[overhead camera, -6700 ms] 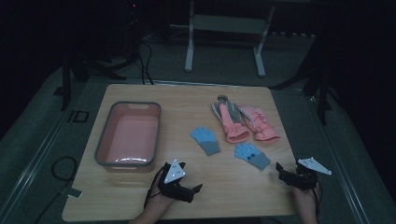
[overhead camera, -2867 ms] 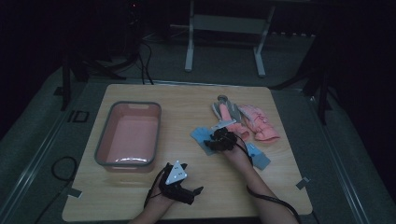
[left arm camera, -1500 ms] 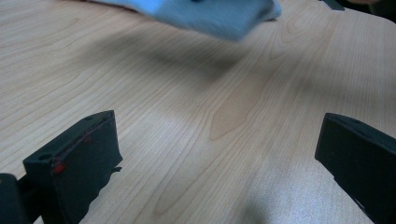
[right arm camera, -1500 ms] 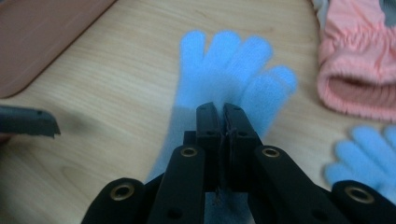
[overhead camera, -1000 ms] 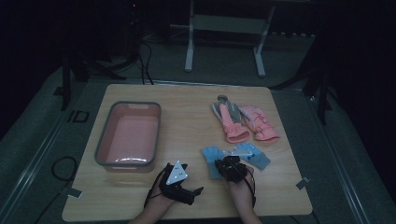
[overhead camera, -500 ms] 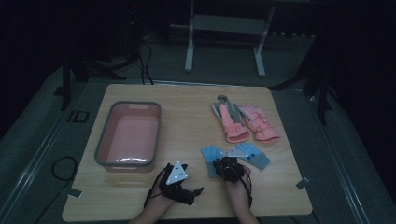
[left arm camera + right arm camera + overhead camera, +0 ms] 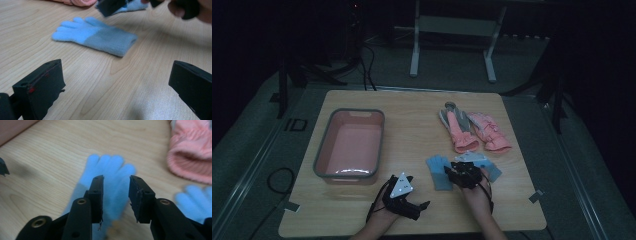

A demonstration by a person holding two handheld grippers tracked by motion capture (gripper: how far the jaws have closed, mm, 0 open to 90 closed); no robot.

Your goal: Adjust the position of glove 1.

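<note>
High view first: we see the wooden desk (image 7: pixel 412 107) in the middle of the frame, with the pink tub (image 7: pixel 349 144) at its left and the pair of pink gloves (image 7: pixel 474 131) at upper right. Below those gloves, at centre right, lie two blue gloves. Our right gripper (image 7: pixel 464 173) hangs over the gap between them, with the nearer blue glove (image 7: pixel 439 171) just to its left and the second blue glove (image 7: pixel 487 167) partly covered behind it. Our left gripper (image 7: pixel 401 196) sits at the bottom centre of the frame, close to the tub's lower right corner and apart from the gloves.

Right gripper view shows us the nearer blue glove (image 7: pixel 110 173) lying flat on the desk at the centre of the frame, fingers pointing toward the top. The jaws stand above it with a narrow gap; they have just been opening, and we see nothing gripped between them. A pink cuff sits at upper right, and the second blue glove (image 7: pixel 193 200) at the right edge.

Left gripper view gives us the nearer blue glove (image 7: pixel 96 36) in the upper half of the frame, fingers pointing left, cuff right. The left gripper's jaws stand wide apart at the lower corners, bare desk between them.
</note>
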